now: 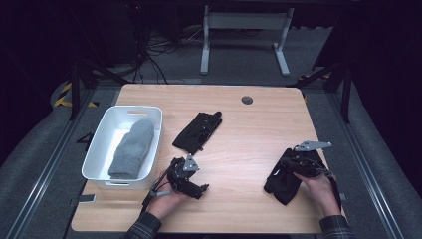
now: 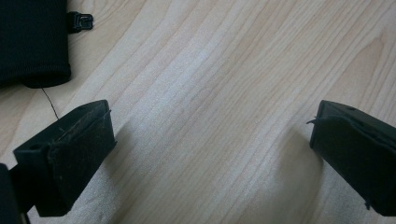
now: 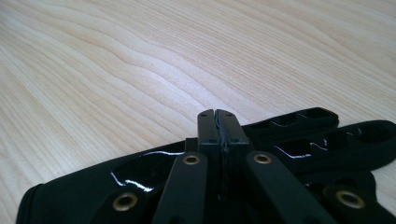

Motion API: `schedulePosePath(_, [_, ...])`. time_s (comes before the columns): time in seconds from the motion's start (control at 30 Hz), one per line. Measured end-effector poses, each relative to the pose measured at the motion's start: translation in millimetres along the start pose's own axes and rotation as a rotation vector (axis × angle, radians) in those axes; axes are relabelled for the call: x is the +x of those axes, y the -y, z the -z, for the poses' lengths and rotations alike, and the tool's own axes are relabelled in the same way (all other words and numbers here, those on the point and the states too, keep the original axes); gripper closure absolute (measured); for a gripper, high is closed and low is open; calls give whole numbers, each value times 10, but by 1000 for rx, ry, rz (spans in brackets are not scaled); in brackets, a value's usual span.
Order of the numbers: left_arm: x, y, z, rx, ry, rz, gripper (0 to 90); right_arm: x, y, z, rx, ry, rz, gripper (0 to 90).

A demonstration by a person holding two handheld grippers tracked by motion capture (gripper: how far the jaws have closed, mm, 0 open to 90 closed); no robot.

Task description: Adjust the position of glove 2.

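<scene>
Lower centre: your left gripper (image 1: 195,185) lies low on the table (image 1: 239,199), jaws wide apart. Lower right: your right gripper (image 3: 217,122) rests jaws together over a black glove (image 1: 282,180).

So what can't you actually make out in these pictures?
- High view: the right gripper lies on a black glove; the hand and gripper body cover where its fingers meet the fabric.
- Right gripper view: the fingers are together, but whether cloth is pinched between them is unclear.
- Left gripper view: the other black glove is cut off by the frame's top and left edges.
- High view: the bin hides the underside of the grey mitten.
</scene>
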State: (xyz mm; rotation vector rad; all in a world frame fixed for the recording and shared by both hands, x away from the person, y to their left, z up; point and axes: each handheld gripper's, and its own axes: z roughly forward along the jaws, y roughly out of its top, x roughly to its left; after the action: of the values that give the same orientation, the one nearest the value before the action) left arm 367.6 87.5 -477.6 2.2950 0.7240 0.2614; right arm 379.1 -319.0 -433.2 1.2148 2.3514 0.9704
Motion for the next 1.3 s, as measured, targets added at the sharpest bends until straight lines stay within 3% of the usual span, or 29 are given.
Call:
schedulePosePath(0.2, [-1, 0, 0, 0, 0, 2, 2, 1, 9, -183, 83, 13, 1, 900])
schedulePosePath(0.43, [-1, 0, 0, 0, 0, 2, 2, 83, -69, -287, 69, -60, 26, 900])
schedulePosePath(0.6, [-1, 0, 0, 0, 0, 1, 2, 271, -147, -391, 69, -136, 100, 900])
schedulePosePath(0.8, [-1, 0, 0, 0, 0, 2, 2, 488, -203, -472, 67, -195, 162, 900])
schedulePosePath(1.0, [0, 0, 0, 0, 0, 0, 2, 736, -205, -491, 72, -233, 222, 900])
schedulePosePath(1.3, [-1, 1, 0, -1, 0, 2, 2, 1019, -79, -396, 67, -236, 274, 900])
